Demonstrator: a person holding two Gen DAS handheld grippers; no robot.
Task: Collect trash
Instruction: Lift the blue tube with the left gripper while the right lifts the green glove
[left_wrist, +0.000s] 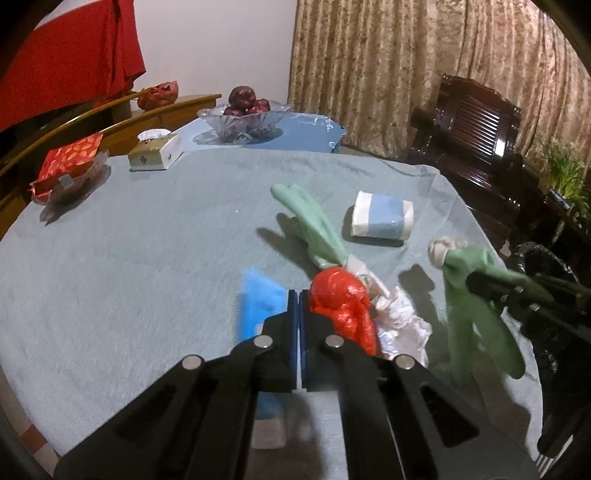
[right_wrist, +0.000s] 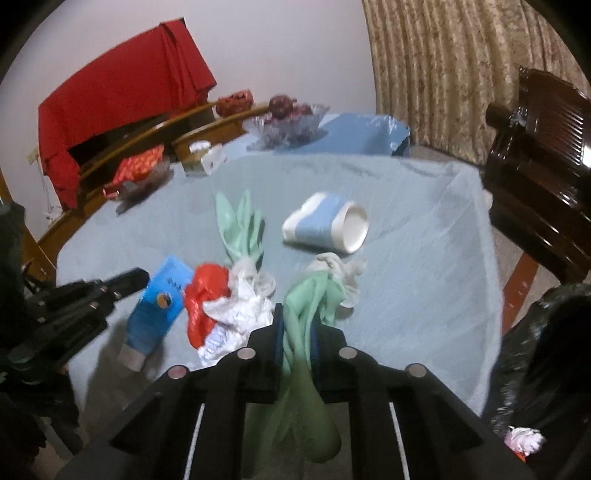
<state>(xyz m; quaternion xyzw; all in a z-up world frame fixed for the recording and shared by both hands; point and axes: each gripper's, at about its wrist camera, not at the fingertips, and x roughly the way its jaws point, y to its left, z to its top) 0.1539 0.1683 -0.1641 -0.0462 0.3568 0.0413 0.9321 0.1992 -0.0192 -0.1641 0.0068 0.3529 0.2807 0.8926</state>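
My right gripper (right_wrist: 297, 323) is shut on a light green plastic bag (right_wrist: 301, 306), which hangs lifted above the table with a white wad (right_wrist: 334, 267) at its far end. In the left wrist view that same green bag (left_wrist: 469, 317) dangles from the right gripper (left_wrist: 476, 282). My left gripper (left_wrist: 297, 299) is shut with nothing visible between its blue pads, over a blue packet (left_wrist: 258, 299) and beside a red plastic bag (left_wrist: 341, 301). A crumpled white bag (left_wrist: 402, 325) lies next to the red one, and another green bag (left_wrist: 310, 221) lies beyond them.
A blue-and-white tissue pack (left_wrist: 382, 219) lies mid-table on the grey-blue cloth (left_wrist: 129, 277). A black trash bag (right_wrist: 535, 350) stands open at the right table edge. Farther back are a glass fruit bowl (left_wrist: 243, 118), a tissue box (left_wrist: 155, 151) and a dark wooden chair (left_wrist: 476, 136).
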